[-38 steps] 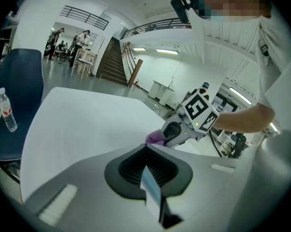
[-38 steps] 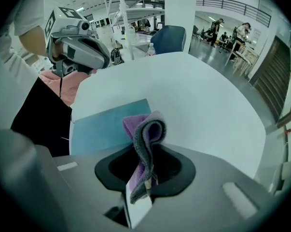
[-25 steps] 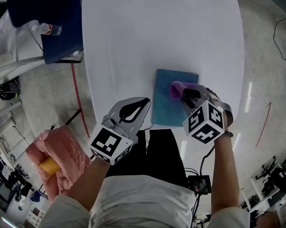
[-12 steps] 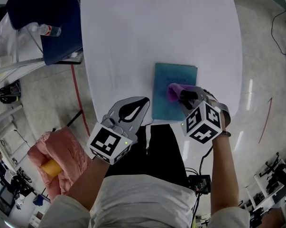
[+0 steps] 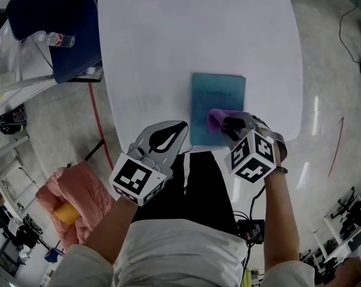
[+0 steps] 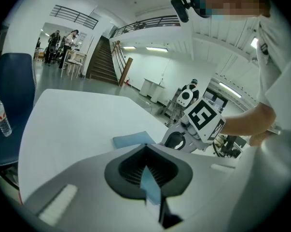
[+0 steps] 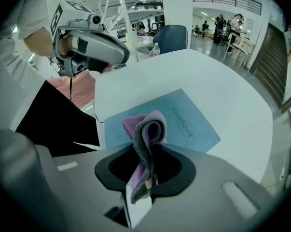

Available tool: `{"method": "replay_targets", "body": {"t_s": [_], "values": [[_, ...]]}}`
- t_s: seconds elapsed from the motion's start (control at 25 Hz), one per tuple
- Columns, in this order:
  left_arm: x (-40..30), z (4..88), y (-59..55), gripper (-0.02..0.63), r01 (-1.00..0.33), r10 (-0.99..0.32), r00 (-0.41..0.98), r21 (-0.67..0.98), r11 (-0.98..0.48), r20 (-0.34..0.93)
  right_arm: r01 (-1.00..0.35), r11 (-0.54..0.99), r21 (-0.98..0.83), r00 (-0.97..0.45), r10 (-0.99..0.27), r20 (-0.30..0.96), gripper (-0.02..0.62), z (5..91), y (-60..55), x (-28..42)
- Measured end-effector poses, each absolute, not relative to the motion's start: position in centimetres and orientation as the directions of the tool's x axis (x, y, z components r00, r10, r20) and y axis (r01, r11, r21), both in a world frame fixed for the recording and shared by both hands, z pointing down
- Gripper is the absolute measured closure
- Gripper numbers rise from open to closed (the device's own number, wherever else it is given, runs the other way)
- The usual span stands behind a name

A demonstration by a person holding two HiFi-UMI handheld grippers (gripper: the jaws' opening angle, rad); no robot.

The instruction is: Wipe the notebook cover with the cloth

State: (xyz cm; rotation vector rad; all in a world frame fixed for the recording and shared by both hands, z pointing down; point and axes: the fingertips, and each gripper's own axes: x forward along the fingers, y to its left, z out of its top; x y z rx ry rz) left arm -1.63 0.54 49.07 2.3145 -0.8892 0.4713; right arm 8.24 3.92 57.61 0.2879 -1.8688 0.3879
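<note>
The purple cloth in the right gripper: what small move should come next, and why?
Probably a push of the cloth away from the person, along the notebook cover. The right gripper is shut on the cloth, which sits over the cover's near end, while the far part with the printed title lies bare ahead of it.

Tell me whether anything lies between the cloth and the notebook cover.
Nothing visible does. The right gripper holds the folded cloth right over the near end of the notebook, and the rest of the cover is bare up to its far edge.
</note>
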Motion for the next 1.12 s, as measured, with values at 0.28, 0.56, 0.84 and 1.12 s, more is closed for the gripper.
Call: {"method": "replay_targets", "body": {"t_s": [0.28, 0.56, 0.84, 1.12], "values": [[-0.9, 48.8, 0.9, 0.607, -0.682, -0.466, 0.721, 0.407, -0.607, 0.513, -0.396, 0.907, -0.146, -0.337, 0.005, 0.942, 0.492, 57.5, 5.7, 8.2], [-0.6, 48.5, 0.8, 0.607, -0.675, -0.462, 0.727, 0.406, -0.616, 0.508, -0.408, 0.895, -0.181, -0.348, 0.031, 0.937, 0.492, 57.5, 7.7, 8.0], [-0.2, 48.1, 1.1, 0.607, -0.67, -0.459, 0.731, 0.405, -0.622, 0.504, -0.41, 0.885, -0.222, -0.349, 0.073, 0.934, 0.492, 57.2, 10.1, 8.2], [-0.4, 48.3, 1.2, 0.607, -0.67, -0.458, 0.731, 0.404, -0.624, 0.505, -0.401, 0.883, -0.245, -0.339, 0.106, 0.935, 0.492, 57.4, 11.4, 7.8]]}}
